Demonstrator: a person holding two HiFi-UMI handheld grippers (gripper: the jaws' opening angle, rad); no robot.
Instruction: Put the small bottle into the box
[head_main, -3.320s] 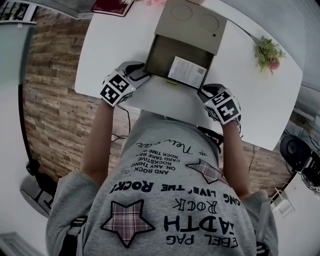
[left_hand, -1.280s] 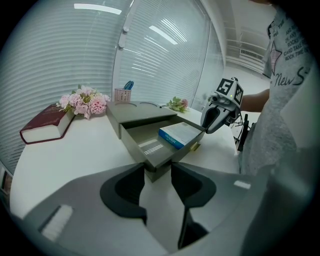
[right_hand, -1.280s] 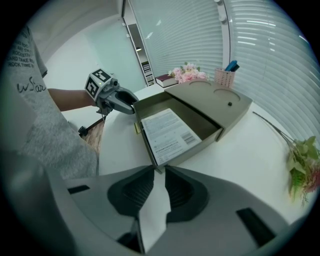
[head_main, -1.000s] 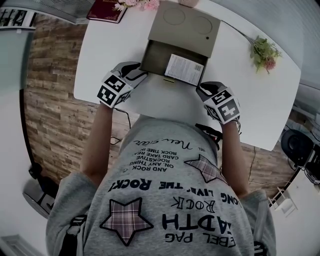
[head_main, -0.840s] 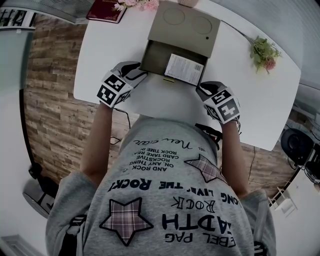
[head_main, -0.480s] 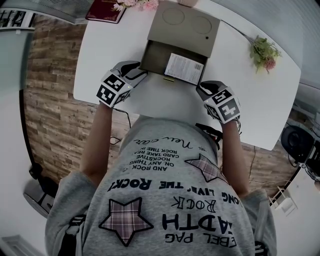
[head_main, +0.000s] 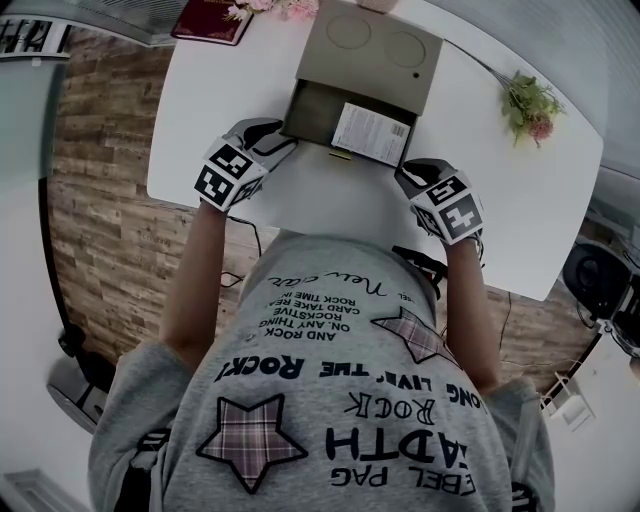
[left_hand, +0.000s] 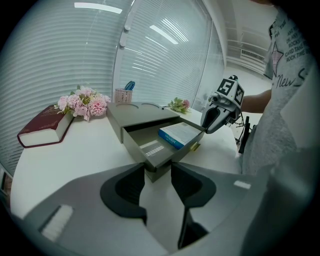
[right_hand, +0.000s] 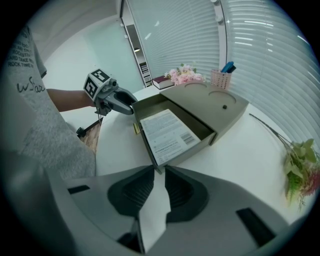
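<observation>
A grey-green box (head_main: 375, 45) stands on the white table (head_main: 520, 210) with its drawer (head_main: 312, 108) pulled out toward me. A white-and-blue printed carton (head_main: 372, 132) lies in the drawer's right half. No loose small bottle shows in any view. My left gripper (head_main: 283, 142) is at the drawer's front left corner; in the left gripper view that corner (left_hand: 156, 172) sits at the tips of its parted jaws. My right gripper (head_main: 405, 177) is at the front right corner (right_hand: 159, 169), its jaws a narrow slit apart with bare table showing through.
At the table's far left lie a dark red book (head_main: 212, 15) and pink flowers (head_main: 280, 6). A flower sprig (head_main: 530, 105) lies at the right. A small pen cup (left_hand: 123, 95) stands behind the box. The table's near edge is against my body.
Both grippers and the drawer front have edged slightly away from me toward the box. The drawer sticks out a little less than in the earliest frame.
</observation>
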